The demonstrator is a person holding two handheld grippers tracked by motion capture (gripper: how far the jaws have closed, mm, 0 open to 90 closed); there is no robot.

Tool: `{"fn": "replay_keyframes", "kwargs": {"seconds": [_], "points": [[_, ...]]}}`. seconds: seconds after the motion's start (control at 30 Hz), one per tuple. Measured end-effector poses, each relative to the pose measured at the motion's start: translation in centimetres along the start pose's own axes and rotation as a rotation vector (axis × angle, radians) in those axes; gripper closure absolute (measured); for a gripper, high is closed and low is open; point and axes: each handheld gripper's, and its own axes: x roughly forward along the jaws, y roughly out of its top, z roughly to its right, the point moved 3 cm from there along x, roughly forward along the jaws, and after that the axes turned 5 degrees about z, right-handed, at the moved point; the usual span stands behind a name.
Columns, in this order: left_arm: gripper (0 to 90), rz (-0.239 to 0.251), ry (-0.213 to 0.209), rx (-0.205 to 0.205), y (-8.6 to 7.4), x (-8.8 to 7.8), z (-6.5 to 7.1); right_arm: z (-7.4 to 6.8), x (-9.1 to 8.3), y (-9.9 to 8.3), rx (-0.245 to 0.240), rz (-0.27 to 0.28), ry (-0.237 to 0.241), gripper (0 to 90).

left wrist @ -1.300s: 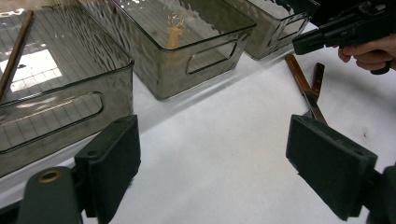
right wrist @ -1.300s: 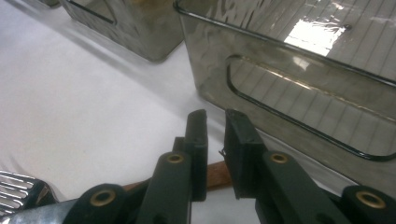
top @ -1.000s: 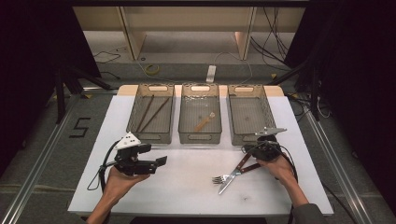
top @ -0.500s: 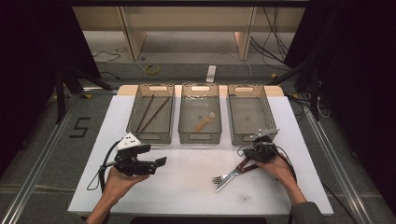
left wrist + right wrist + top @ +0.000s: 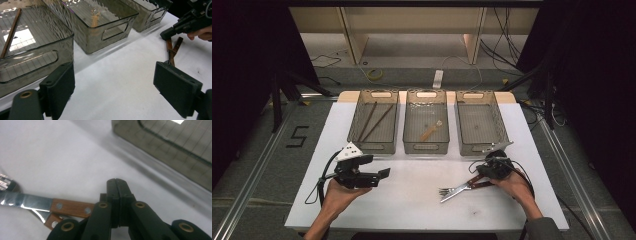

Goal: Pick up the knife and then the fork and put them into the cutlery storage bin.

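Lying flat on the white surface [image 5: 412,210], just in front of the empty right-hand bin [image 5: 499,125]: a steel table knife [image 5: 25,201] and a fork [image 5: 448,190], crossed close together, with riveted wooden handles [image 5: 71,208] pointing toward the right tongs [image 5: 117,182]

Right tongs: pressed fully together at the handle ends, pad against pad, nothing visibly caught between; handles passing just beside and under one jaw, so likely touching rather than gripped

Left tongs [image 5: 382,176]: spread wide and empty, hovering over bare surface near the left bin [image 5: 362,145], well apart from the cutlery

Probably light and wholly rigid, not fragile, but thin and low against the surface, hence awkward to get under. Polished blade and tines likely slippery between flat pads; wood far kinder to grip. Best taken one piece at a time, across the wooden handle near its middle, clamped on the flat sides. Expect the steel end to droop if held too near the butt. Watch for dragging the second piece along
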Motion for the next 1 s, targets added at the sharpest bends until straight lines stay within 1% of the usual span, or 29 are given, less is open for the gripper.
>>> {"fn": "replay_keyframes", "kwargs": {"seconds": [0.07,0.13,0.37,0.53,0.67,0.77,1.0], "points": [[16.9,-0.003,-0.002,0.002,0.0,0.0,0.0,-0.3,-0.2,-0.2,-0.02,-0.011,-0.003,90.0],[16.9,-0.007,0.001,0.005,-0.1,0.0,0.0,-0.6,-0.4,-0.5,-0.025,-0.016,0.0,90.0],[16.9,-0.003,0.001,0.003,0.0,0.0,0.0,-1.2,-1.5,-1.6,-0.017,-0.049,0.014,90.0],[16.9,-0.003,0.001,0.007,0.0,0.0,0.0,-1.8,-2.3,-2.5,-0.027,-0.074,0.024,90.0],[16.9,-0.002,0.003,0.006,0.0,0.0,0.0,-2.4,-2.9,-3.1,-0.053,-0.094,0.038,90.0],[16.9,-0.003,0.004,0.005,0.0,0.0,0.0,-3.0,-3.3,-3.6,-0.072,-0.098,0.039,90.0],[16.9,-0.004,0.004,0.006,0.0,0.0,0.1,-3.7,-3.8,-4.2,-0.088,-0.113,0.052,90.0]]}}
